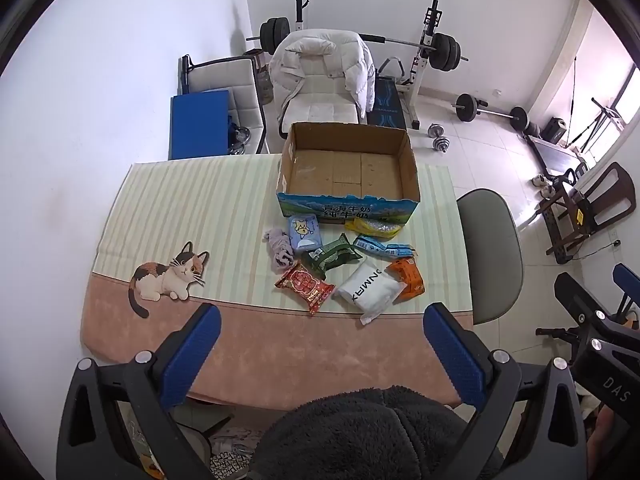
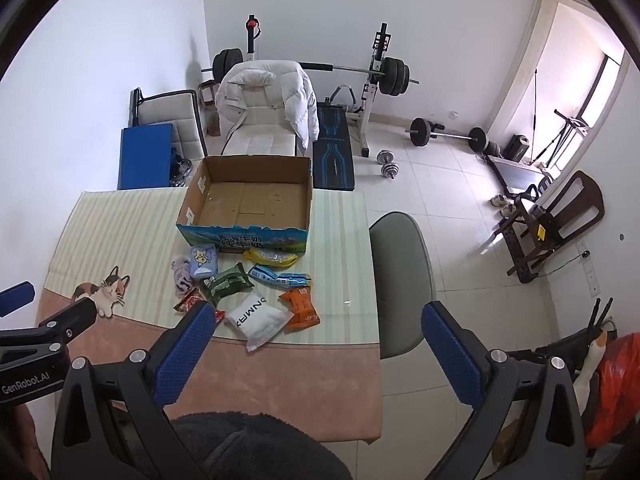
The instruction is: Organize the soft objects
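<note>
1. The left gripper (image 1: 320, 332) hangs above the near edge of the pink-and-striped cat-print tablecloth (image 1: 160, 208), blue-padded fingers (image 1: 192, 356) spread wide, nothing between them; the right gripper (image 2: 316, 332) stands likewise released and empty.
2. The soft packets lie well ahead of both, untouched: a red crinkly snack bag (image 1: 306, 286), a white plastic pouch (image 1: 370, 290), an orange packet (image 1: 408, 278), a dark green packet (image 1: 330, 258); a lilac cloth (image 1: 280, 250) lies beside them.
3. The open cardboard box (image 1: 348, 206) sits just beyond the pile, holding nothing.
</note>
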`<state>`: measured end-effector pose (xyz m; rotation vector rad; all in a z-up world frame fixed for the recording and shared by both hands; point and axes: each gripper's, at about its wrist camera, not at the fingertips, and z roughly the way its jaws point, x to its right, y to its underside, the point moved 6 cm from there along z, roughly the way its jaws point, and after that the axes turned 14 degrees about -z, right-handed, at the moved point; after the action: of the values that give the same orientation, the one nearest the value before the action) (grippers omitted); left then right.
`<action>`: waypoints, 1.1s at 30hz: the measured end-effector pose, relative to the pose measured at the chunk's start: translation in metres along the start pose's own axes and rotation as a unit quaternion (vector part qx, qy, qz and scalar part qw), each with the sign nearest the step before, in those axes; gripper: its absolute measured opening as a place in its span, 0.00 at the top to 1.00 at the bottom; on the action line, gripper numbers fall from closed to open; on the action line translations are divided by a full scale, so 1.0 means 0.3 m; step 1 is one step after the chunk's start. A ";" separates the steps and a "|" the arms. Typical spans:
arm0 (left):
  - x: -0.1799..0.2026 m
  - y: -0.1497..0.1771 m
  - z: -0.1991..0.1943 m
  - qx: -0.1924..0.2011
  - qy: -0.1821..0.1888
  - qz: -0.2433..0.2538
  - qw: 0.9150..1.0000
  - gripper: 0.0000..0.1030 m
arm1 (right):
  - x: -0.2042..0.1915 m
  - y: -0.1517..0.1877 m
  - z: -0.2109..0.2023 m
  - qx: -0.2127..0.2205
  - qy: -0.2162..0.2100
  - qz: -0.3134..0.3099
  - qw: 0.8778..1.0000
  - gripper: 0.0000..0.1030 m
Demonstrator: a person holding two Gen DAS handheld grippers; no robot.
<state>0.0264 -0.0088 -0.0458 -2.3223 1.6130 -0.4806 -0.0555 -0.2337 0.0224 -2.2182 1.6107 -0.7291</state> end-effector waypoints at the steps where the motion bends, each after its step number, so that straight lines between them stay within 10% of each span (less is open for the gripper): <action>1: 0.001 -0.002 -0.002 0.001 0.000 0.000 1.000 0.00 | 0.000 0.000 0.000 0.001 -0.001 0.000 1.000 0.00; 33: 0.029 -0.014 -0.024 0.012 0.005 0.001 1.000 0.00 | 0.021 -0.022 -0.006 -0.001 -0.001 0.000 1.000 0.00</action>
<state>0.0297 -0.0158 -0.0366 -2.3057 1.6045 -0.5089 -0.0499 -0.2374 0.0286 -2.2193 1.6124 -0.7243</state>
